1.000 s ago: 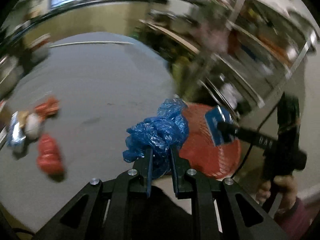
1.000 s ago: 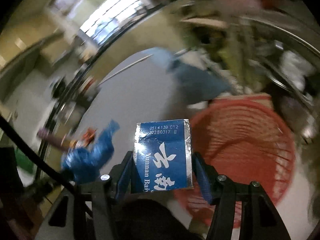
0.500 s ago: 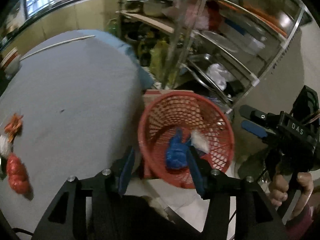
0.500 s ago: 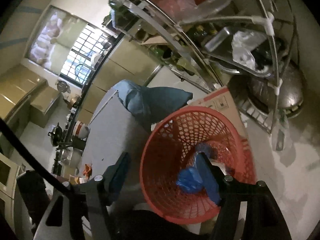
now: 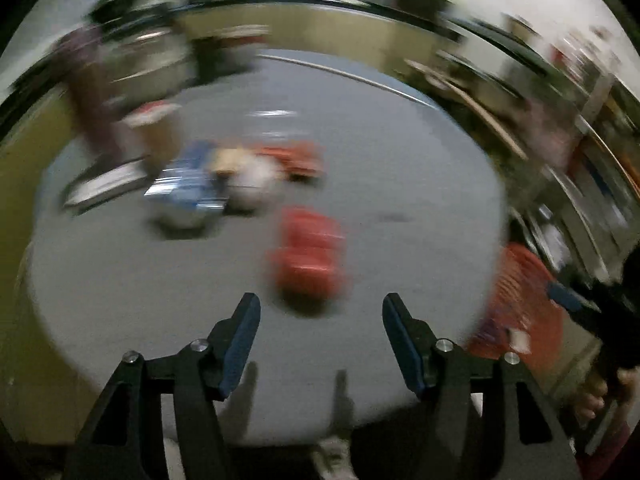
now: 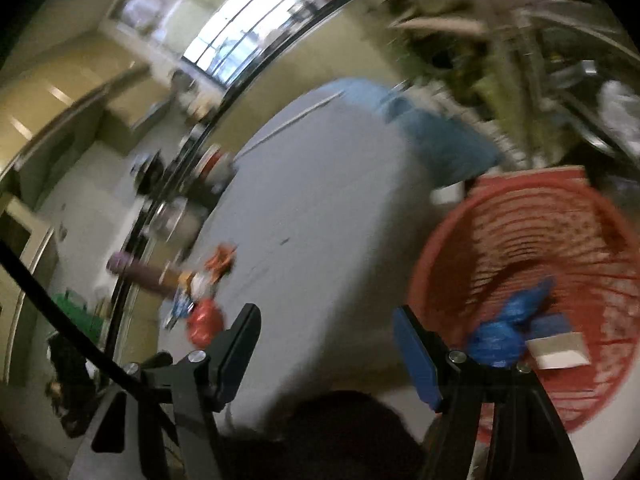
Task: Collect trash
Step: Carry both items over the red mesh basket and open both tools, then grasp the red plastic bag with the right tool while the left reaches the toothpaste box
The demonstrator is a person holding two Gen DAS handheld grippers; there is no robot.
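Observation:
My left gripper (image 5: 321, 312) is open and empty over the grey table (image 5: 400, 168), just short of a crumpled red wrapper (image 5: 310, 256). Farther off lie a blue-and-silver packet (image 5: 186, 188), a white wad (image 5: 252, 184) and an orange-red wrapper (image 5: 298, 158). My right gripper (image 6: 326, 324) is open and empty beside the table edge. The red mesh basket (image 6: 532, 216) at its right holds the blue plastic bag (image 6: 506, 328) and the blue-and-white carton (image 6: 558, 344). The basket (image 5: 516, 304) also shows in the left wrist view. Both views are blurred.
A metal shelf rack (image 5: 592, 168) with kitchenware stands right of the table behind the basket. A purple-brown cylinder (image 6: 140, 272) lies near the trash pile (image 6: 204, 300). A blue cloth (image 6: 436, 132) hangs over the table's far edge. Counters and a window are beyond.
Both grippers let go of the blue bag and the carton into the basket. The left has swung back over the table toward the red wrapper; the right has swung left off the basket.

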